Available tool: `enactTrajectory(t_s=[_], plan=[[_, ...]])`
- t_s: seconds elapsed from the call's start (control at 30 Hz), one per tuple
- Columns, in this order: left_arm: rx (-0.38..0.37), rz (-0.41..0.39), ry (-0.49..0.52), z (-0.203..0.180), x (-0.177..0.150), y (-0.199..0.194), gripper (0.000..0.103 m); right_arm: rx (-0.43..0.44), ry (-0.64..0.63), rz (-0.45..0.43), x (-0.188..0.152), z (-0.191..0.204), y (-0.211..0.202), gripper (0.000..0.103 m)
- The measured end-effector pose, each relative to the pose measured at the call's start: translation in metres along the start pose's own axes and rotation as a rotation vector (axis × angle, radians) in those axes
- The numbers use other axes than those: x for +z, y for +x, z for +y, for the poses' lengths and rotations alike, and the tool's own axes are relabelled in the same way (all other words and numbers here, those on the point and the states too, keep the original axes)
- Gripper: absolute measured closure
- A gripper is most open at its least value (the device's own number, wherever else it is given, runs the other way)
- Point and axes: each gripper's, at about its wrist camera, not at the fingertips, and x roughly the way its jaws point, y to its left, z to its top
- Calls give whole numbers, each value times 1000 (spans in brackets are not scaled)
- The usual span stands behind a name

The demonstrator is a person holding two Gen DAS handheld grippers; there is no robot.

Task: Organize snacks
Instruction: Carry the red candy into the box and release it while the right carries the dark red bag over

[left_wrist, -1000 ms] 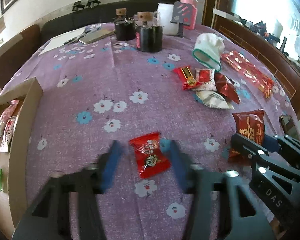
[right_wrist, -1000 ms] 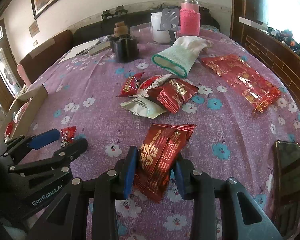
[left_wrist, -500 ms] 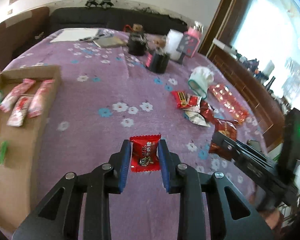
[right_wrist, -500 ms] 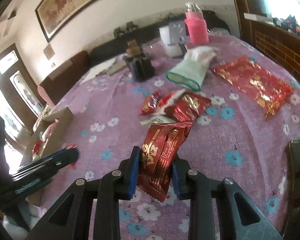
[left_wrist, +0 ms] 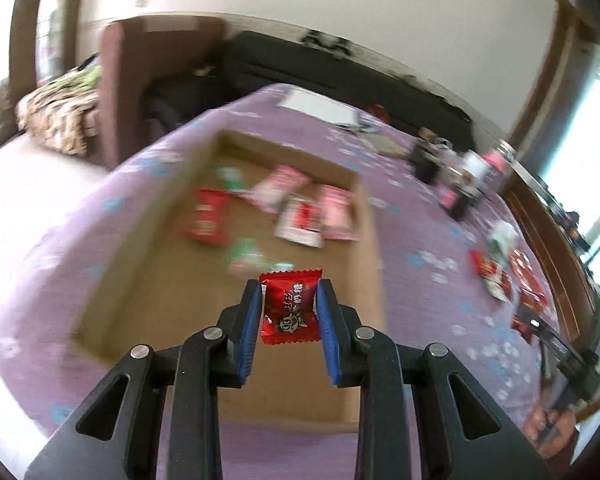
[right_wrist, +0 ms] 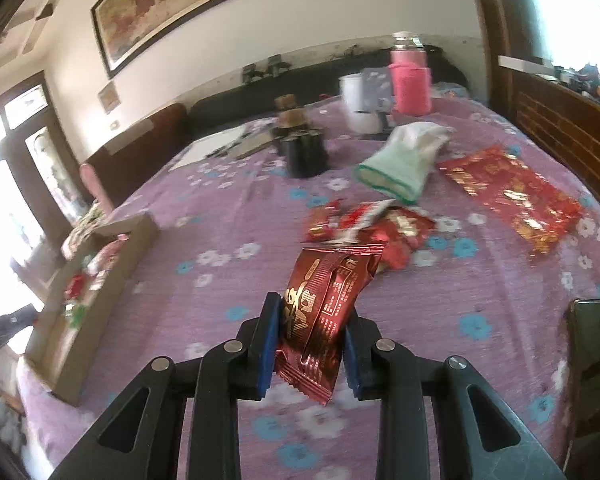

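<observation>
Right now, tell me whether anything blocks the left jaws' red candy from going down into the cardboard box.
Nothing visible does. The red candy is clamped in the left gripper over the open cardboard box. Bare box floor lies below it; the snacks already inside lie farther back.

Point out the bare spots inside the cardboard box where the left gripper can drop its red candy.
The left gripper holds the red candy over the cardboard box. Its near half, bordered by the near wall and both side walls, looks bare cardboard. The far half is crowded: pink and white packets by the right wall, a red packet left of them.
</observation>
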Motion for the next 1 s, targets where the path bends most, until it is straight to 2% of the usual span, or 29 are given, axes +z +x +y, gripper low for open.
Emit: enactTrajectory(t_s=[0.2,0.37,0.47,0.73,0.9,1.0], plan=[[16,16,-63,37,2,7,78,150,-126,41,8,82,-7,74],[38,62,-41,43,12,23,78,259,-240,125,9,157,15,75],[69,88,-10,46,22,36,78,294,-290,175,6,196,35,75],[77,143,-7,52,34,62,78,305,-385,303,16,270,107,75],[23,129,-30,56,38,53,77,284,-418,370,17,295,145,75],[11,113,-29,57,40,43,76,279,-437,376,12,304,150,75]])
